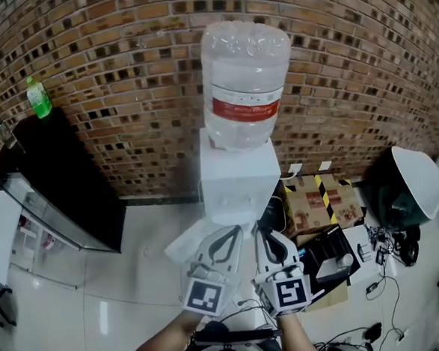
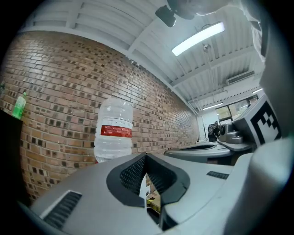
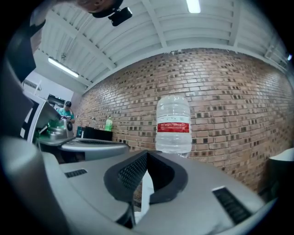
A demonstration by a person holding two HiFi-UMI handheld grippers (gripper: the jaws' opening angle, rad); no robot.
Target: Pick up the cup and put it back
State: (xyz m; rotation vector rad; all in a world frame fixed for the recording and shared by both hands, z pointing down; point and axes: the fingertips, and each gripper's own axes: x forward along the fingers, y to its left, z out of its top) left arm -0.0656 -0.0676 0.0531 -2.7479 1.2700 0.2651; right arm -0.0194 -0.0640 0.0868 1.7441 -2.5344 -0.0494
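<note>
Cup is not to be found with certainty in any of the views, so its place cannot be told; neither pair of tongs carries it.

The left gripper [image 1: 230,236] has its jaws pressed together, tip against tip, and nothing is between them. The right gripper [image 1: 263,235] shows the same: jaws fully together and empty. Both are held side by side, near each other, and point toward the white water dispenser [image 1: 239,181], which is just in front of them. Each gripper has a cube with a black-and-white square marker on top; these are patterns, not letters.

On the dispenser stands a large clear water bottle [image 1: 245,86], upside down, with a red label band [image 1: 245,108] around it. The print on this band is too small to read in all three views.

Behind the dispenser is a brick wall [image 1: 121,58]. To the left, a black cabinet [image 1: 62,182] stands against the wall, and a green bottle [image 1: 39,99] stands on its top; its label is not readable. To the right of the dispenser, on the floor, lies a cardboard box [image 1: 318,198] with yellow-and-black striped tape, and further right a white rounded object [image 1: 419,183] and some cables [image 1: 384,272]. The floor [image 1: 137,289] is of pale tiles.

A long ceiling lamp [image 2: 198,39] is lit above.
</note>
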